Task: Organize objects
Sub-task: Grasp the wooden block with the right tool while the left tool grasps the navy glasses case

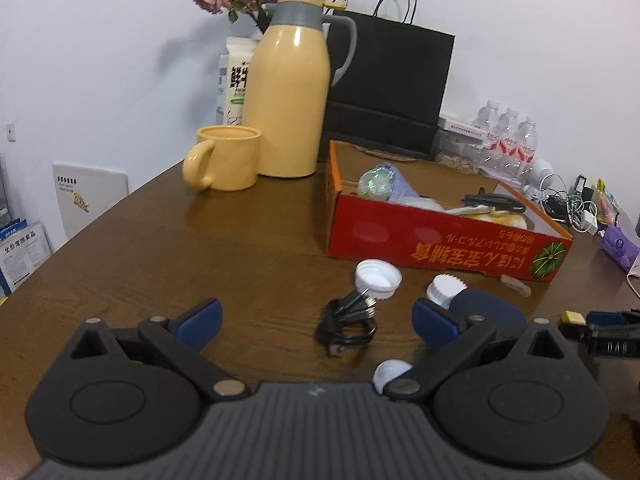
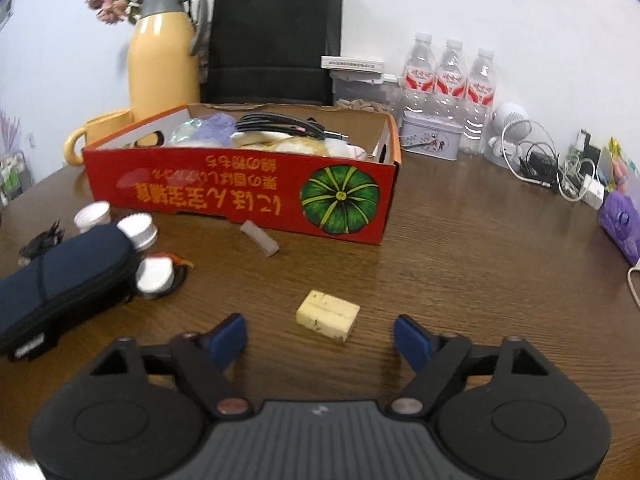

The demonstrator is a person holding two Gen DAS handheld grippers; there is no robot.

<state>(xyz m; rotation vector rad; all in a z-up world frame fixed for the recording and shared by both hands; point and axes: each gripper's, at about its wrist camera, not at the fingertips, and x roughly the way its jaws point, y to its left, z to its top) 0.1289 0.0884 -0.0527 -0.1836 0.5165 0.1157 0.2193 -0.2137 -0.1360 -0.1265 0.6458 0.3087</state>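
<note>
Two hand-held grippers hovering over the cluttered worktop [image 2: 460, 248]

We are holding the left hand-held gripper [image 1: 316, 324] spread around a coiled black cable [image 1: 348, 326], untouched; only the right view is showing the yellow block [image 2: 328, 316] lying just ahead between the spread right hand-held gripper [image 2: 320, 338] fingers, the red box [image 2: 240, 196] beyond.

Cut off at the left edge of the right wrist view: dark blue case [image 2: 60, 276]. Half hidden behind the left tool's arm: white cap [image 1: 390, 374]. Too blurred to read: carton print [image 1: 236, 80]; box contents [image 2: 280, 140] indistinct.
</note>
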